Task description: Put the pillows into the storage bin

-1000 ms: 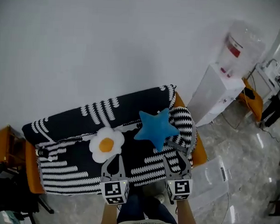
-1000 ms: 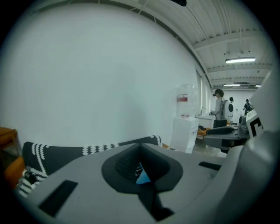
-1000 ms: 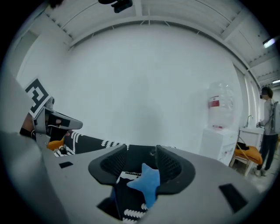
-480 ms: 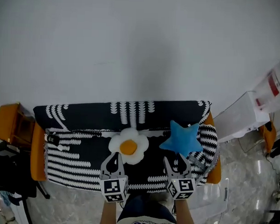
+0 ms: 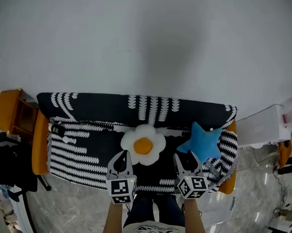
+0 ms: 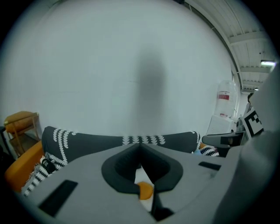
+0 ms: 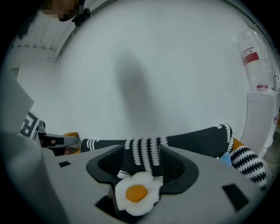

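Observation:
A white flower-shaped pillow with an orange centre (image 5: pixel 143 145) lies on the seat of a sofa with a black-and-white cover (image 5: pixel 82 149). A blue star pillow (image 5: pixel 203 143) leans at the sofa's right end. My left gripper (image 5: pixel 121 155) hovers just in front of the flower pillow with its tips together and nothing in them. My right gripper (image 5: pixel 186 157) is open beside the star's lower left point; its jaws have just been opening, with nothing between them. The flower pillow (image 7: pixel 136 193) shows beyond the right gripper (image 7: pixel 141 151). The clear storage bin (image 5: pixel 220 207) stands on the floor at lower right.
An orange side table (image 5: pixel 12 114) stands at the sofa's left end. A white water dispenser (image 5: pixel 270 126) stands to the right of the sofa. A plain white wall rises behind the sofa. The floor is grey marble tile.
Both grippers have swung left along the sofa front and dropped a little. The left now faces the flower pillow, the right the star. The bin has slid toward the lower right corner.

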The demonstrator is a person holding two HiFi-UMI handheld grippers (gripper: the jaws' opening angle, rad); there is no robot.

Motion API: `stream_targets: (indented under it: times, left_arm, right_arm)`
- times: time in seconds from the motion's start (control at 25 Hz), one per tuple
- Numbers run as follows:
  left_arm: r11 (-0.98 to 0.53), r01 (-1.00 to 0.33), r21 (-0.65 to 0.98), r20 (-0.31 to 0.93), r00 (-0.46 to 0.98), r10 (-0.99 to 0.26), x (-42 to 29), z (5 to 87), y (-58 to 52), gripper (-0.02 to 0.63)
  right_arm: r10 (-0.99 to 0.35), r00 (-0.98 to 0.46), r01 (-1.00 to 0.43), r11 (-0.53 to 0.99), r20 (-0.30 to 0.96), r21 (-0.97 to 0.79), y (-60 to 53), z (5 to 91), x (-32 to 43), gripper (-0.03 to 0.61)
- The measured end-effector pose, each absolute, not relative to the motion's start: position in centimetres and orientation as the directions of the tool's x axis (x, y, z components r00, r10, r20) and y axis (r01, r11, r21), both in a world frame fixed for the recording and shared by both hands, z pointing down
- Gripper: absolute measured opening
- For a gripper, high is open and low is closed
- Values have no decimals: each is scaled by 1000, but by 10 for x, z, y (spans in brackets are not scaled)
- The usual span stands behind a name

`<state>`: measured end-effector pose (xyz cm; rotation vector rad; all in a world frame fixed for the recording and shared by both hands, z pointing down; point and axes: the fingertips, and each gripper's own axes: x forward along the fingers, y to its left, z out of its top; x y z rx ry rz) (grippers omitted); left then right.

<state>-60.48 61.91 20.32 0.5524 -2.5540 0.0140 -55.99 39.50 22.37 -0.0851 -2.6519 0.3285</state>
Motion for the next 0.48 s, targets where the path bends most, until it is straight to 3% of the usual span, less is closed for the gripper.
stream_targets:
  times: [0.48]
  left_arm:
    - [969,-229,91,575,-783,-239,-583,287,624,14]
  right_arm:
    - [298,-781,115,933,549,-342,397,340,-578,275]
